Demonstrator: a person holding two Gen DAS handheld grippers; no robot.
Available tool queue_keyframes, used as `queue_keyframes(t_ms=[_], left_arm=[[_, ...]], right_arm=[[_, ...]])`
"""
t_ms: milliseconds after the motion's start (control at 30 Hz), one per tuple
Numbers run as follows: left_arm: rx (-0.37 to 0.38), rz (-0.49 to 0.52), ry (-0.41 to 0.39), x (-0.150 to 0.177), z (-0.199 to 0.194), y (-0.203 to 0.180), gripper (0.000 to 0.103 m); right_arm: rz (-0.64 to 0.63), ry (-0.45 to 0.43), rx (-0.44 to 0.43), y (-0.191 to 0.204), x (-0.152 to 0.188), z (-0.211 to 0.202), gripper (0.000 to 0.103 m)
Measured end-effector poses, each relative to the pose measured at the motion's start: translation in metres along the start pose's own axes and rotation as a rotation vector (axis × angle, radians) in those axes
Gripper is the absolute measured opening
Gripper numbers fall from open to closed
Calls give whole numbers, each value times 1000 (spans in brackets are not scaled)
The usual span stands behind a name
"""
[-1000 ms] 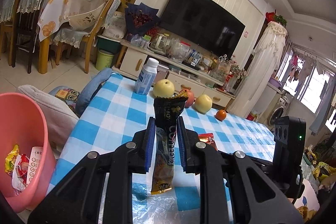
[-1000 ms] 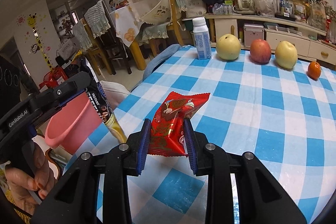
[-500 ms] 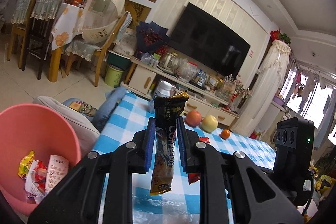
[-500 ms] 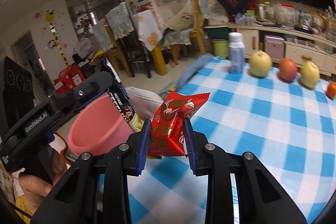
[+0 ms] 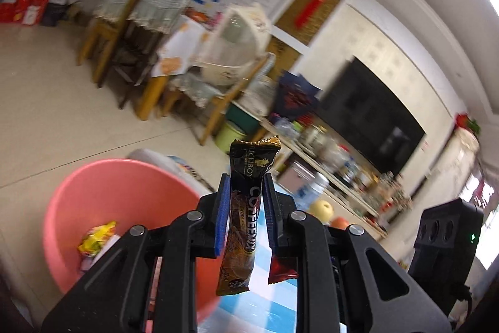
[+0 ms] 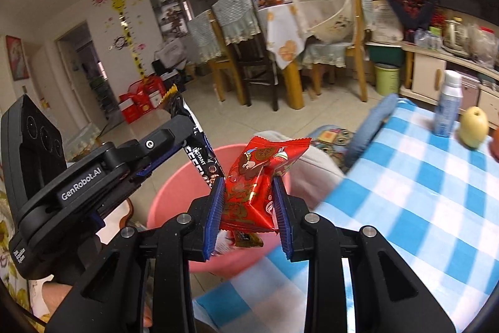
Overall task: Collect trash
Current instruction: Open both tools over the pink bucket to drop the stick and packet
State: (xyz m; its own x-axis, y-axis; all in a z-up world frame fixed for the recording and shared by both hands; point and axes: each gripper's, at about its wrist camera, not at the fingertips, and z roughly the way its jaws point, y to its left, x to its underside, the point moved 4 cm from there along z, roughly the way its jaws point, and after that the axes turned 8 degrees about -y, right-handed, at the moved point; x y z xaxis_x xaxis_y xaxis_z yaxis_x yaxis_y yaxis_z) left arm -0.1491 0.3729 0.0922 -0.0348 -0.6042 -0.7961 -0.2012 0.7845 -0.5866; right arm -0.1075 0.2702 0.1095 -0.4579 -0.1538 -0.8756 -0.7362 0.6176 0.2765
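**Two wrappers over the pink tub**

My left gripper (image 5: 246,202) pinches a glossy, crimped black coffee sachet (image 5: 241,227) upright at frame centre. My right gripper (image 6: 248,211) clamps a crinkly red snack packet (image 6: 252,186). Both hang above the smooth round pink bin (image 5: 124,195); only the left view shows the yellow wrapper (image 5: 96,239) inside, only the right the checked tablecloth (image 6: 421,208)

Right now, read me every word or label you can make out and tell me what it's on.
"COFFEEMIX", with "RICHBOY" above: coffee sachet in the left gripper.
"INSTANT": same sachet, right wrist view.
"GenRobot.AI": left gripper's body.
Red snack packet in the right gripper: print unreadable.
Wall posters, white bottle: too blurred.
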Motion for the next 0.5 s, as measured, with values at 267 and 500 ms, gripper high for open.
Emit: queue_keyframes(t_ms=[267,500], left_arm=[[-183,-39,40,-3,13,36,59],[-255,50,58,-1,18,31,86]], right_arm=[[-3,83,-21,9,15,51,50],[103,48,40,-25,24,26,66]])
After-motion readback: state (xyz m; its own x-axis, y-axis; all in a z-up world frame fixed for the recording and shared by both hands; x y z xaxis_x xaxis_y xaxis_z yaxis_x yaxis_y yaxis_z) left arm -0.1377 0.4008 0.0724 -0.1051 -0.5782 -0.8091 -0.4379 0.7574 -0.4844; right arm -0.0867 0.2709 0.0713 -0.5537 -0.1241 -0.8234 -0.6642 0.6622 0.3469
